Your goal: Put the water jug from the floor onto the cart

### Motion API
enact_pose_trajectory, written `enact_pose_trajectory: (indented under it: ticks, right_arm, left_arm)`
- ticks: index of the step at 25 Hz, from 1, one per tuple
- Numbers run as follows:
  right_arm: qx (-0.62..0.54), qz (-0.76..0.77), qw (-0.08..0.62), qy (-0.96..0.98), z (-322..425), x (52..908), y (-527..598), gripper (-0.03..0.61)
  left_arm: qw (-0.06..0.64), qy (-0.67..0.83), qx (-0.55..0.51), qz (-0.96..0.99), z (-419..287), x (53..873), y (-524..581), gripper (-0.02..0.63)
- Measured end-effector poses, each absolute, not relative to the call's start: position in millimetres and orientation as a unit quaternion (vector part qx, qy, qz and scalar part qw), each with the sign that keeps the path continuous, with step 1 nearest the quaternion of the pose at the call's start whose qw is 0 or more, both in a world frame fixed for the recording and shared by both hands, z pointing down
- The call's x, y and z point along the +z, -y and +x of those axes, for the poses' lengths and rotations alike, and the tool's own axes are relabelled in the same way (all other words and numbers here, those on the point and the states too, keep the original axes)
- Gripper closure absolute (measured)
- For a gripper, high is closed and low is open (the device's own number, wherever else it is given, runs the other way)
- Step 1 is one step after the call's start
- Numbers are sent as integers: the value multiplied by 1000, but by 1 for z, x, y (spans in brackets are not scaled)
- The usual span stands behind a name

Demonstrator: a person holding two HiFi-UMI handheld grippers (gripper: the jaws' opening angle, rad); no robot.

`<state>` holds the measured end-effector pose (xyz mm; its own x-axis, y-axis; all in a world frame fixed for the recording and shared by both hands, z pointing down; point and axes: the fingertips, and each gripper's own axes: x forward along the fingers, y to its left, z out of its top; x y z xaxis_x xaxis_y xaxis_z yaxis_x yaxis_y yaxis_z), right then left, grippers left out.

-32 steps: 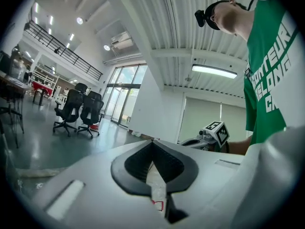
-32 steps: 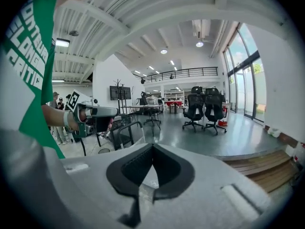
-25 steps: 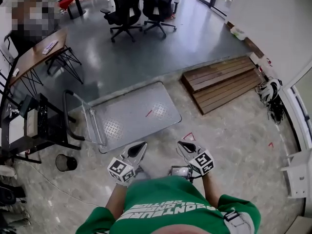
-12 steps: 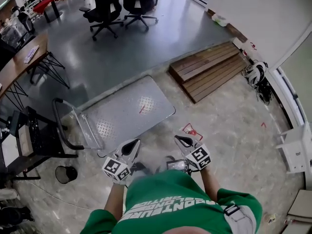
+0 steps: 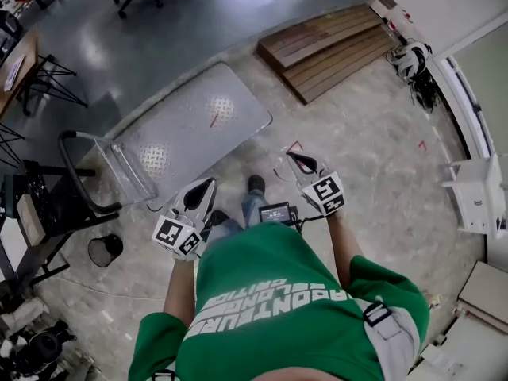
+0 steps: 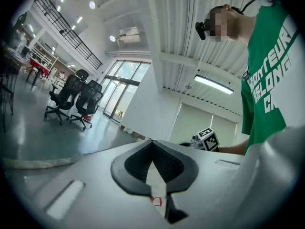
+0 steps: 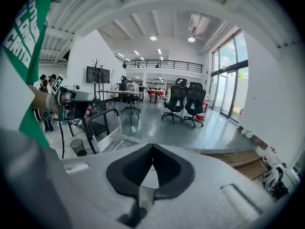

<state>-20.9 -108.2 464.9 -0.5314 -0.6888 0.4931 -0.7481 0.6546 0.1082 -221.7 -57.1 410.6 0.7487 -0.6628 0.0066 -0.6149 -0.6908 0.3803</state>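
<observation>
- The jug is not showing in any view, so where on the floor (image 5: 373,149) it is standing cannot be told.
- That is also leaving its heading and long axis unreadable. Whether it is standing upright or lying on its side, and which way its neck or handle is pointing, cannot be said.
- The cart (image 5: 182,137) is sitting at far left with its handle at its left end and nothing lying on its deck.
- Over the last second the head view has been swinging down and back toward the person. The cart and the steps (image 5: 325,42) are sliding toward the far edge of the frame. The person's shoes (image 5: 255,184) are now appearing between the grippers, where only floor was showing before.
- Judging from this, the person is drawing back or turning away from the cart to look for the jug. The pickup is not yet begun, and the whole task is lying ahead.
- The left gripper (image 5: 208,183) is hanging just left of the shoes, its fingers (image 6: 138,163) meeting tip to tip and holding nothing.
- The right gripper (image 5: 294,158) is tilting down toward the floor just right of the shoes, its fingers likewise closed and empty.
- Both pairs will probably be needing to open before any grasp on the jug.
</observation>
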Motion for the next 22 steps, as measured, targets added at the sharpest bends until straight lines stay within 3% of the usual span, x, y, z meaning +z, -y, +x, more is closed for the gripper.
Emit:
enact_pose_trajectory:
  ticks: [12, 16, 22]
  right_arm:
    - [145, 484, 315, 804, 120, 601, 150, 584]
    - [200, 482, 348, 779, 155, 675, 154, 528]
    - [303, 473, 406, 721, 185, 811, 147, 389]
  left_arm:
    - [253, 301, -6, 919, -129, 473, 118, 600]
    - [276, 261, 30, 924, -84, 507, 129, 600]
    - [306, 213, 82, 924, -39, 548, 131, 600]
